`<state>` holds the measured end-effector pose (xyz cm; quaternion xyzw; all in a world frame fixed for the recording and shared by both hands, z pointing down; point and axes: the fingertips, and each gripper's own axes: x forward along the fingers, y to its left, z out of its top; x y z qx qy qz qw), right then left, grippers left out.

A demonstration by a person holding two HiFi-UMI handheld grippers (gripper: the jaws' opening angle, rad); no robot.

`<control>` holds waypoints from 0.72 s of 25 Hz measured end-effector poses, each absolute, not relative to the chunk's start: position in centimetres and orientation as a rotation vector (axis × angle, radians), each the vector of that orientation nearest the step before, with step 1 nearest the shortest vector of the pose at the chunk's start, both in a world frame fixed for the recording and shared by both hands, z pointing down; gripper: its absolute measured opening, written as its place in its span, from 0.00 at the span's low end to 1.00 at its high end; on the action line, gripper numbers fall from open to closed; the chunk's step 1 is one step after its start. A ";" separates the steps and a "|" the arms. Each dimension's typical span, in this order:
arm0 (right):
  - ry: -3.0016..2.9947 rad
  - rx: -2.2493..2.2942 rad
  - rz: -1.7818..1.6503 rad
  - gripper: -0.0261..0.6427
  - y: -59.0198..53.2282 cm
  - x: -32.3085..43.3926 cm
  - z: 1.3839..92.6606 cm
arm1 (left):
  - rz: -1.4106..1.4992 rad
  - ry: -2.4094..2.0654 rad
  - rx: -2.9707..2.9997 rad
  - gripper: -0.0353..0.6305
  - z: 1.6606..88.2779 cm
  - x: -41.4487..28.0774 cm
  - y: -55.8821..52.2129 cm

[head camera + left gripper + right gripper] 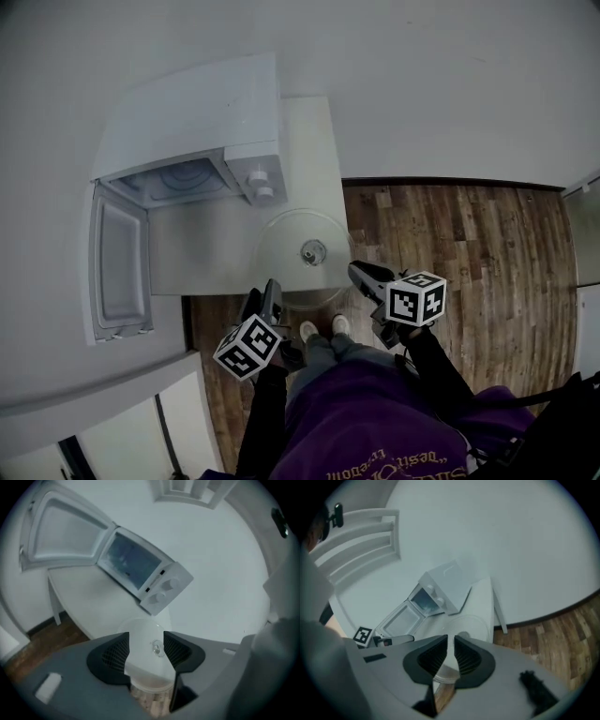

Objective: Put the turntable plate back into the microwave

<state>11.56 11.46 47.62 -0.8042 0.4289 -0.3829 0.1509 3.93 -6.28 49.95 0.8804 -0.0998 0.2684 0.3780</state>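
Approach seems the step in hand: turntable plate [302, 255] lies at the table [202, 258] edge by the open microwave [187, 141], left gripper [146, 638] gaping empty, right gripper [450, 641] barely parted, empty; next, jaws must straddle its rim.

One microwave [197, 112], one turntable plate [286, 246], one table [206, 255], two grippers (left gripper [271, 286], right gripper [357, 271]).

Clear round turntable plate [289, 270] lies flat beside the white, open-doored microwave [197, 122]
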 end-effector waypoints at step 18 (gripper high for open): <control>1.008 -1.726 -1.598 0.26 10.4 4.1 57.6 | 0.689 -0.137 1.670 0.43 59.2 2.0 -1.7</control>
